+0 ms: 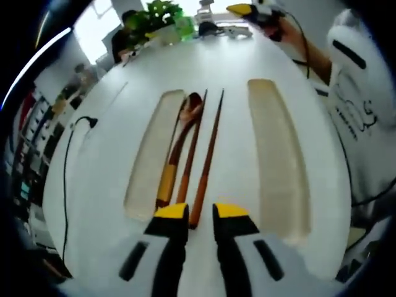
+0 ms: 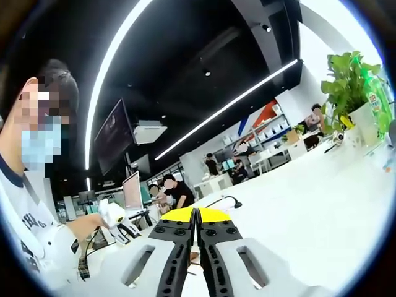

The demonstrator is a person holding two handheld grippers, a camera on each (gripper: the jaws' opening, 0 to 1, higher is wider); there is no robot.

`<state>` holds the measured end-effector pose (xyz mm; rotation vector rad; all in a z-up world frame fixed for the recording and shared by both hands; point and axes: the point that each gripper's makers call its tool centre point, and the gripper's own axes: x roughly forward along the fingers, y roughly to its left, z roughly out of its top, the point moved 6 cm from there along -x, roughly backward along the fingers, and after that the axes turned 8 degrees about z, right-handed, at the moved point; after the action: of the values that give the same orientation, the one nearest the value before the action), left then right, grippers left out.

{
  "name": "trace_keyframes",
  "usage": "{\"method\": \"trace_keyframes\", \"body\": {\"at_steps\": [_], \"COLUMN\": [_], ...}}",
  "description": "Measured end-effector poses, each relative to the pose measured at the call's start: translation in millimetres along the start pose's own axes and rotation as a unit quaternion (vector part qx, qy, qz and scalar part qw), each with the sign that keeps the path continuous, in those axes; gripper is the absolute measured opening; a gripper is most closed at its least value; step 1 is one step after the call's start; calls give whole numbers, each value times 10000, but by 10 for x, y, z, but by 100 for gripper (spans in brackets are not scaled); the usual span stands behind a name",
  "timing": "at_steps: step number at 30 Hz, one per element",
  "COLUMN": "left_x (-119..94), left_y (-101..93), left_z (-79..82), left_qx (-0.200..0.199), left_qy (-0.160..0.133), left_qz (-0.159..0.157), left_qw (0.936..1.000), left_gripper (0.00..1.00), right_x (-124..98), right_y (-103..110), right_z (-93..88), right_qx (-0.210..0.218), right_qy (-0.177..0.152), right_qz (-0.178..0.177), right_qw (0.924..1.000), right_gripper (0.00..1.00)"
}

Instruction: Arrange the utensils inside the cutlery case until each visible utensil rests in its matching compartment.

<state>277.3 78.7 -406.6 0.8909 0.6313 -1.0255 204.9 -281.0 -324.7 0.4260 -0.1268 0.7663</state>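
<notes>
Left gripper (image 1: 201,211) sits low over the white table (image 1: 111,167), jaws parted a moderate amount, yellow tips straddling the near end of one chopstick without touching it as far as I can tell. Cutlery case (image 1: 148,167) lies flat on the table in two pale halves: left tray by the utensils, right tray (image 1: 278,154) well apart on the other side. Wooden spoon (image 1: 179,139), yellow-banded handle, bowl pointing away, lies along the inner edge of the left tray; can't tell if it's fully inside the compartment or resting on the rim. Two chopsticks (image 1: 207,154) lie roughly parallel just right of the spoon, on bare table between the two trays, the nearer ends close to the gripper tips. Black cable (image 1: 65,179) trails along the table's left edge. Potted plant (image 1: 154,21) at the far end. Person in a white sleeve (image 1: 352,68) on the right. Right gripper (image 2: 195,215) is raised and angled toward the room, jaws closed tip to tip, nothing visible between them. Its view has a person (image 2: 37,204) at left, the plant (image 2: 352,86) at right, ceiling light strips, more people at desks far back.
</notes>
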Motion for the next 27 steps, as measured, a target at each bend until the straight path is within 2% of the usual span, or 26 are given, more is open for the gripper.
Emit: {"method": "trace_keyframes", "body": {"at_steps": [11,15,20,27], "left_x": [63,63,81,77], "left_y": [10,10,0,0], "left_z": [-33,-22,-62,-60], "left_qx": [47,33,97,70], "left_qy": [60,14,138,167], "left_qz": [-24,-22,-42,-67], "left_qw": [10000,10000,9998,9998], "left_gripper": [16,16,16,15], "right_x": [-21,-31,-26,-17], "right_y": [17,28,33,34], "right_z": [8,20,11,2], "right_qx": [-14,120,111,136], "right_qy": [6,-116,-94,-91], "right_qz": [-6,91,66,78], "right_qw": [10000,9998,9999,9998], "right_gripper": [0,0,0,0]}}
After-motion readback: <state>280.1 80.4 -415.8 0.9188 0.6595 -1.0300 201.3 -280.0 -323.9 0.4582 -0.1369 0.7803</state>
